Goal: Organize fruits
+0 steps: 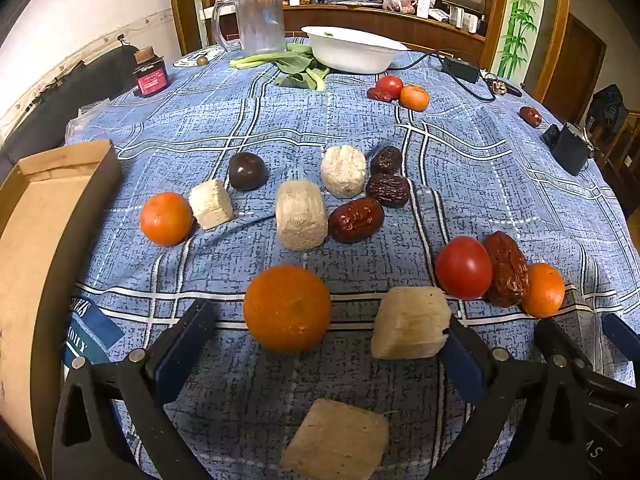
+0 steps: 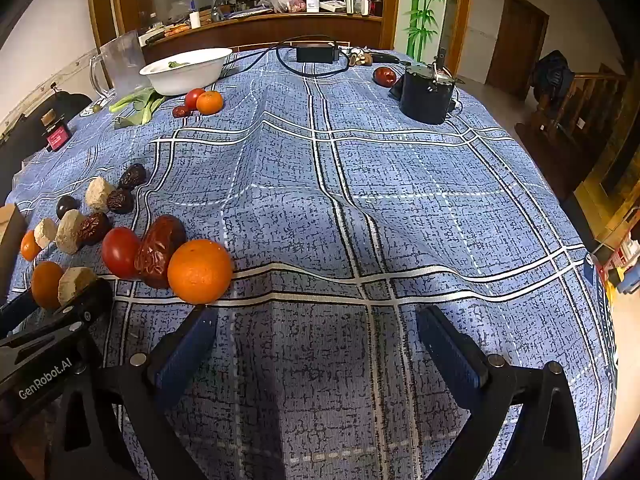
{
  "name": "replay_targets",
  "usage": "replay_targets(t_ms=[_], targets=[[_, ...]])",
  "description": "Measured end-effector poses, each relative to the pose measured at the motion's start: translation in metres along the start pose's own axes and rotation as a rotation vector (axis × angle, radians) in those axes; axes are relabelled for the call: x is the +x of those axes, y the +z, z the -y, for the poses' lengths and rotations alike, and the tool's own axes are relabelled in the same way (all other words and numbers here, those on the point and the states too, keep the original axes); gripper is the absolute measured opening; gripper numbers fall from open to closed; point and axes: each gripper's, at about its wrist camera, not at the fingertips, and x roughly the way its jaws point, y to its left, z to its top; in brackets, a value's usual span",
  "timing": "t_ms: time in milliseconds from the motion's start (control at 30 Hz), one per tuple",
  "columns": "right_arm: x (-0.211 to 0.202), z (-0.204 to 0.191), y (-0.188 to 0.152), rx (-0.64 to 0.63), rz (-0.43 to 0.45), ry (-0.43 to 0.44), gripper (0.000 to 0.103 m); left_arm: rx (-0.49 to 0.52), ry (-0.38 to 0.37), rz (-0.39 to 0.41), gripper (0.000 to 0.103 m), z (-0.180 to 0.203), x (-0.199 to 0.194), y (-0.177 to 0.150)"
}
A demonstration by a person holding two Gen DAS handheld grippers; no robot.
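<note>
My left gripper is open, with an orange and a pale cut chunk between its fingers; another chunk lies closer in. Beyond lie more oranges, pale chunks, red dates, dark dates, a dark plum and a tomato. My right gripper is open and empty over bare cloth; an orange, a red date and a tomato lie to its front left.
A cardboard box stands at the left. A white bowl, a plastic jug, greens, a dark jar, a black can and a power adapter with cable sit farther back.
</note>
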Motion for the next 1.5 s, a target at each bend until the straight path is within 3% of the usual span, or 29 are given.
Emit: replay_targets(t_ms=[1000,1167,1433,1500], targets=[[0.002,-0.002,0.0,0.002,-0.001,0.003,0.102,0.0,0.0,-0.005,0.103,0.0,0.0,0.0],[0.001,-0.002,0.0,0.002,-0.015,0.01,0.102,0.046,-0.031,-0.078,0.103,-0.003,0.0,0.004],[-0.001,-0.001,0.004,0.013,-0.135,-0.003,0.102,0.084,-0.059,-0.242,0.103,-0.006,-0.007,-0.002],[0.001,-0.002,0.008,0.011,-0.162,-0.005,0.102,0.06,-0.088,-0.266,0.096,-0.008,-0.015,-0.006]])
